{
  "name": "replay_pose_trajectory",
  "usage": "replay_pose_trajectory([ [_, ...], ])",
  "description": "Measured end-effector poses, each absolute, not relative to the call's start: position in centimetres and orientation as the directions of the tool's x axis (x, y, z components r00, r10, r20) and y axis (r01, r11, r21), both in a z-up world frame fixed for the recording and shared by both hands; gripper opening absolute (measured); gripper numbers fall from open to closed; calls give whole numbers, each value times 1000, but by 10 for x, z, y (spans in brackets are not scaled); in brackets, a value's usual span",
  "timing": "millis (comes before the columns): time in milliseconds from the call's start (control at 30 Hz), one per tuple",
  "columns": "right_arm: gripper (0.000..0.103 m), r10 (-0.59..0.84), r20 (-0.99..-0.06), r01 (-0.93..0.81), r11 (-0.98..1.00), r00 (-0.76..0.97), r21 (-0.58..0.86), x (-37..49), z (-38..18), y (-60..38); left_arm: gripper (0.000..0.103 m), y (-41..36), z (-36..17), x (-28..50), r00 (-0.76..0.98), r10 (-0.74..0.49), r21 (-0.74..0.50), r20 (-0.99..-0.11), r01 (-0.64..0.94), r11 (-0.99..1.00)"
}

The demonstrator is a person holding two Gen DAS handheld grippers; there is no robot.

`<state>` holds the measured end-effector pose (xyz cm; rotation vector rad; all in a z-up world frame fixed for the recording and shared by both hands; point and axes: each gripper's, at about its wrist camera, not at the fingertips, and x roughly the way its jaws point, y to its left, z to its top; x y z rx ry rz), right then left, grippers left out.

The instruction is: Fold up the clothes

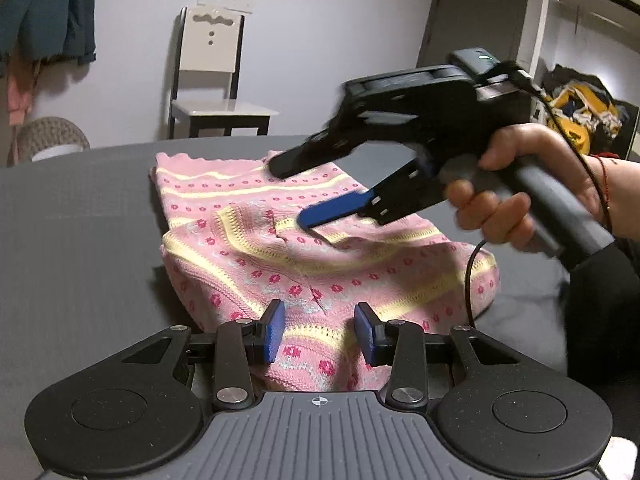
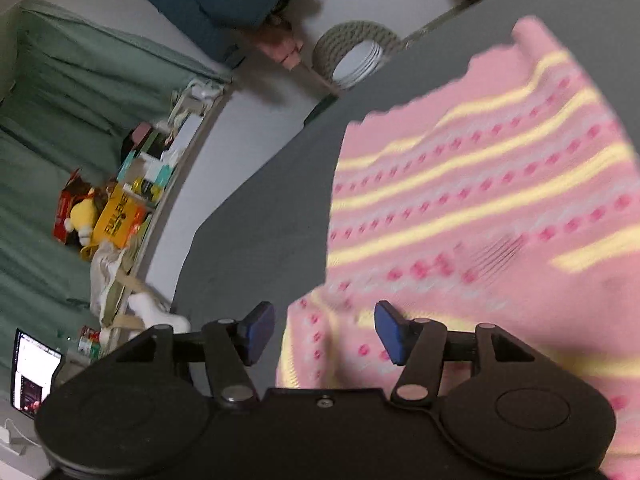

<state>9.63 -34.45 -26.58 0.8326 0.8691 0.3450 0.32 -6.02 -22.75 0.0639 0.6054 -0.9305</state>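
Note:
A pink knitted garment [image 1: 280, 248] with yellow stripes and red dots lies partly folded on the dark grey table [image 1: 80, 240]. My left gripper [image 1: 320, 330] is open at the garment's near edge, its blue pads on either side of the cloth without pinching it. In the left wrist view, my right gripper [image 1: 292, 192] hovers open above the garment's middle, held by a hand [image 1: 500, 200]. The right wrist view is blurred: that right gripper [image 2: 325, 332] is open over the left edge of the pink garment [image 2: 480, 200], nothing between its fingers.
A white and black chair [image 1: 212, 80] stands behind the table against the wall. A woven basket [image 1: 48, 138] sits at the far left, by hanging clothes [image 1: 44, 12]. A clothes pile [image 1: 580, 108] lies at the right. A cluttered shelf [image 2: 132, 200] and green curtain [image 2: 60, 120] are beyond the table.

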Motion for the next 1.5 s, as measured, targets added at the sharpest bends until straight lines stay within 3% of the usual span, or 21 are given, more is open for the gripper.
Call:
replay_pose_trajectory([
  [300,56,522,-585,48,720,621,693,106,-263,-333,43,-59,-226,6,439,-738,-215,-513,766,605],
  [467,71,497,-573,-99,805,652,585,66,-230,-330,43,-64,-223,3,446,-724,-176,-527,776,606],
  [600,76,414,-617,-162,892,669,422,27,-218,-328,43,-70,-217,-8,480,-701,-75,-527,795,601],
  [667,87,362,-641,-185,926,677,328,7,-214,-326,53,-73,-213,-18,503,-690,-3,-520,807,590],
  [733,88,309,-659,-206,951,686,231,-13,-209,-325,75,-74,-209,-32,534,-683,91,-498,816,571],
  [833,91,226,-675,-235,969,702,80,-43,-203,-323,84,-79,-205,-60,586,-668,283,-460,809,515],
  [933,103,143,-678,-260,963,721,-73,-72,-197,-320,84,-85,-201,-74,610,-639,371,-469,792,485],
  [1200,103,71,-660,-370,870,748,-325,-89,-201,-288,84,-113,-217,-105,723,-471,682,-505,669,295],
  [1500,103,72,-666,-512,701,743,-496,-103,-223,-258,87,-143,-232,-112,784,-363,807,-504,577,127],
])
